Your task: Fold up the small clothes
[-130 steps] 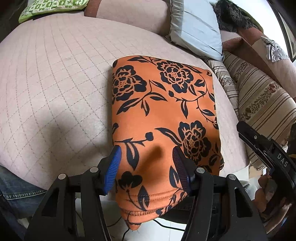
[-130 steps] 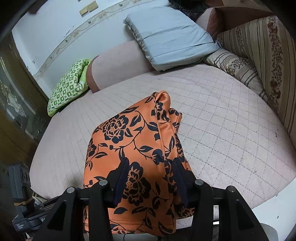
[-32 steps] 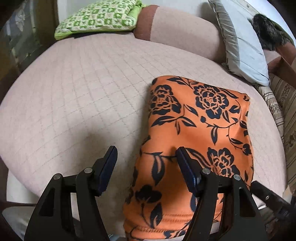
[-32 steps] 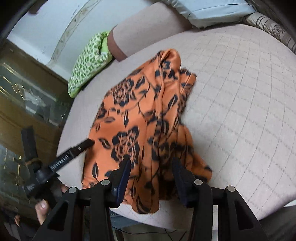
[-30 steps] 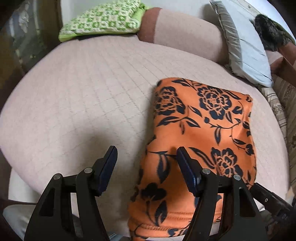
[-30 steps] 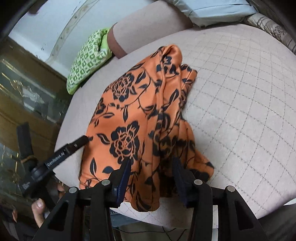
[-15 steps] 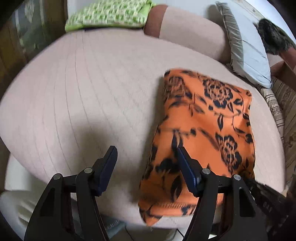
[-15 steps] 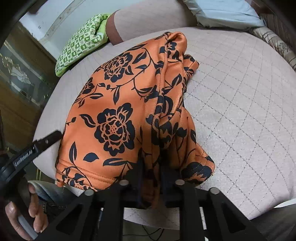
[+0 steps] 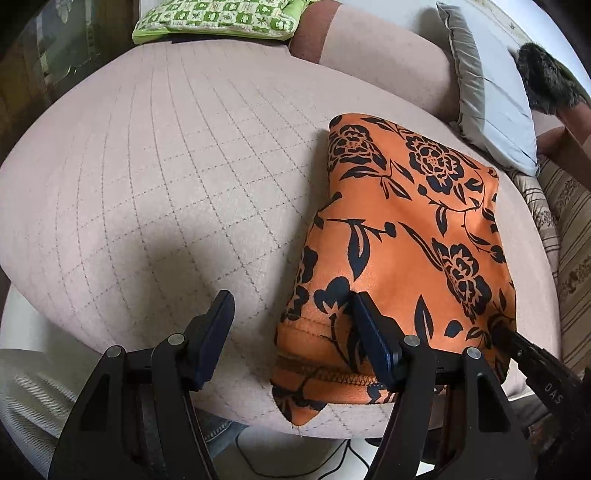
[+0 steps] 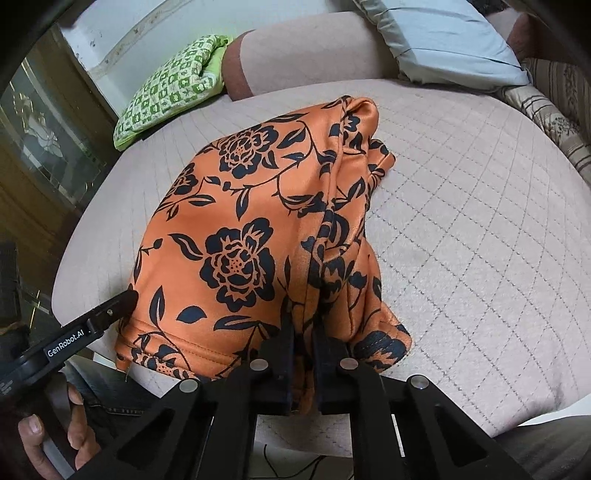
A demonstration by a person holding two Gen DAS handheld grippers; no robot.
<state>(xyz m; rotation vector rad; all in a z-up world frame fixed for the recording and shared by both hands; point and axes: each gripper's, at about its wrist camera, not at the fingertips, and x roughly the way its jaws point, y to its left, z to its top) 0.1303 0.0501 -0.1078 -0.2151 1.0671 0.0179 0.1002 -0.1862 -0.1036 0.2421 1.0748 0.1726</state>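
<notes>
An orange garment with black flowers [image 9: 406, 229] lies folded lengthwise on a pink quilted seat [image 9: 166, 166], its hem hanging over the near edge. In the right wrist view my right gripper [image 10: 303, 328] is closing on a bunched fold of the garment [image 10: 240, 240] at its near right edge, and the pads pinch the cloth. My left gripper [image 9: 291, 299] stands open at the near left corner. One of its fingers is over the quilt and the other over the cloth, with the hem's left edge between them, unpressed. A left gripper fingertip [image 10: 125, 297] touches that corner.
A green checked pillow [image 9: 221, 14] and a grey-blue pillow [image 9: 495, 96] lean at the back. Striped cushions [image 9: 569, 221] stand to the right. A glass-fronted wooden cabinet [image 10: 37, 147] stands at left. A person's hand [image 10: 37, 443] holds the left gripper below the seat's edge.
The right jaws have come together on the garment's near right fold. The left gripper has shifted nearer the garment's near left corner and stays open.
</notes>
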